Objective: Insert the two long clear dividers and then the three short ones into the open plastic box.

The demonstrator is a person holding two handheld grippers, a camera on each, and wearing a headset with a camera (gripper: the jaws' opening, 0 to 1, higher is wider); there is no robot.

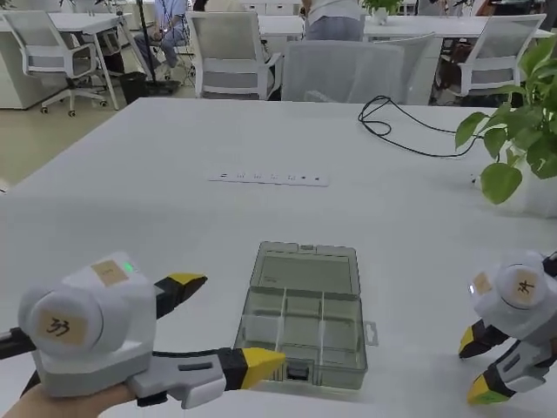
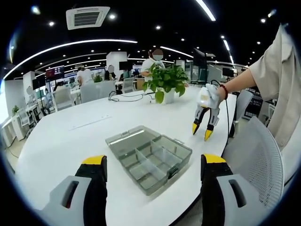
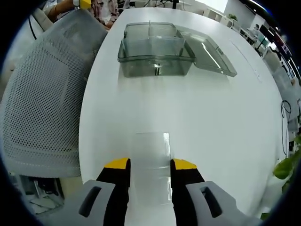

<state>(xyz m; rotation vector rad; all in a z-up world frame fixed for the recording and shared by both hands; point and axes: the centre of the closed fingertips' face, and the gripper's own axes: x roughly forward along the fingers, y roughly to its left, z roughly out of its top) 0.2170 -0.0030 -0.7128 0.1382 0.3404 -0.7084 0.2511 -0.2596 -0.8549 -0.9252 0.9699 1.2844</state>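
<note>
Head view: open smoky clear plastic box (image 1: 305, 268) at lower centre on white counter (image 1: 261, 139), lid laid back toward top of frame, clear partitions (image 1: 300, 324) standing in a grid inside. Left tongs (image 1: 224, 320) at lower left, released, yellow tips wide apart, nearer tip just beside the box's front corner. Right tongs (image 1: 477, 366) at lower right, well apart from box. Leafy green plant (image 1: 522, 131) at right edge.

Left gripper view: box (image 2: 124, 139) at centre, beyond splayed jaws with nothing between them. Right tongs (image 2: 201, 134) right of centre, above counter.

Right gripper view: right tongs (image 3: 150, 165) clenched on clear flat plastic divider (image 3: 150, 146) at bottom centre. Box (image 3: 155, 63) at top centre, well apart. Grey mesh chair (image 3: 42, 103) at left.
</note>
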